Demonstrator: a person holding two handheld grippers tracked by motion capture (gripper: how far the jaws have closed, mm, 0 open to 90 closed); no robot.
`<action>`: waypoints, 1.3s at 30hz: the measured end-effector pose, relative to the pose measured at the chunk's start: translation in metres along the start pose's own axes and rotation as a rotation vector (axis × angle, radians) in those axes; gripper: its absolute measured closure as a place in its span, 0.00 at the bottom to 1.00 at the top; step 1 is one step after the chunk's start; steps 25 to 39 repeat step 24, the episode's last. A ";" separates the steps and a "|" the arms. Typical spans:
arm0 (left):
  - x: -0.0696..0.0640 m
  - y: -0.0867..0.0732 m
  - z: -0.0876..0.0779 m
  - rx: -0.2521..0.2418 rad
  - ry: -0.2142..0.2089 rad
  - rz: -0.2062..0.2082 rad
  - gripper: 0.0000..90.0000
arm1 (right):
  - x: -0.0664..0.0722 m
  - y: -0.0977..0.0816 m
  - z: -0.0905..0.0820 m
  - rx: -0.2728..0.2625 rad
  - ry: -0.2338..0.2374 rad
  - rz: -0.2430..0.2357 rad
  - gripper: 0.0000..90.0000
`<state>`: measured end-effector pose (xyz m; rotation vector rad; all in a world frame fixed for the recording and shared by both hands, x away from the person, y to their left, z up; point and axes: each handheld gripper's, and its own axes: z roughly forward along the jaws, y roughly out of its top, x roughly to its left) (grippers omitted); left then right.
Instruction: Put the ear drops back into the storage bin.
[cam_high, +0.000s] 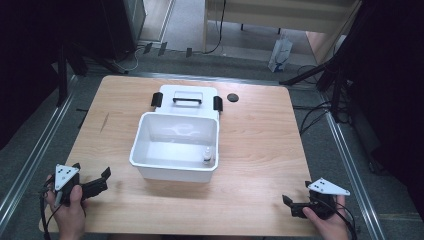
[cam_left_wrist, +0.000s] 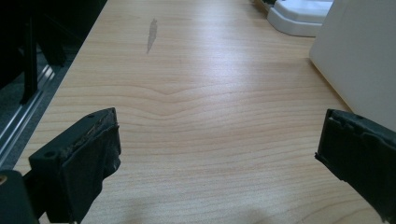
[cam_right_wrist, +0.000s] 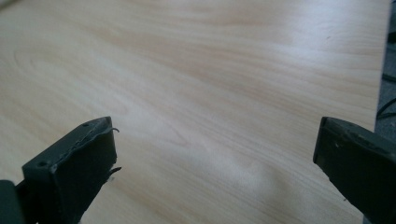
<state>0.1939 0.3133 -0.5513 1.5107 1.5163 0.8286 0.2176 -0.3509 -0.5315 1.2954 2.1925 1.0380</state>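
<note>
Both grippers are sitting at the near edge of the table (cam_high: 250, 125), nearest to the camera. Left gripper (cam_high: 100, 181) I'm holding at the near-left corner, jaws spread wide, nothing between them, bare wood ahead in the left gripper view. Moving right: white bin (cam_high: 175, 141) is standing mid-table, open, with a small bottle (cam_high: 207, 156) upright inside at its near-right corner. Lid (cam_high: 187, 98) with a black handle and black clips is lying just behind the bin, touching it or nearly so. Small black disc (cam_high: 232, 97) is lying right of the lid. Right gripper (cam_high: 291, 205) I'm holding at the near-right corner, jaws also wide apart and empty. Judging progress: bottle is already in, lid is off, closing looks left to do. No readable brand or writing anywhere; bottle label too small to read.
</note>
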 end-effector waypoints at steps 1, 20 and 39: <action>0.000 0.000 0.000 0.000 0.001 0.000 0.00 | 0.000 -0.003 -0.001 -0.039 0.000 0.026 0.00; -0.004 0.001 0.002 0.021 0.034 0.030 0.00 | 0.004 -0.013 0.010 -0.116 -0.011 0.095 0.00; -0.005 0.001 0.003 0.026 0.038 0.034 0.00 | 0.004 -0.013 0.011 -0.108 -0.015 0.080 0.00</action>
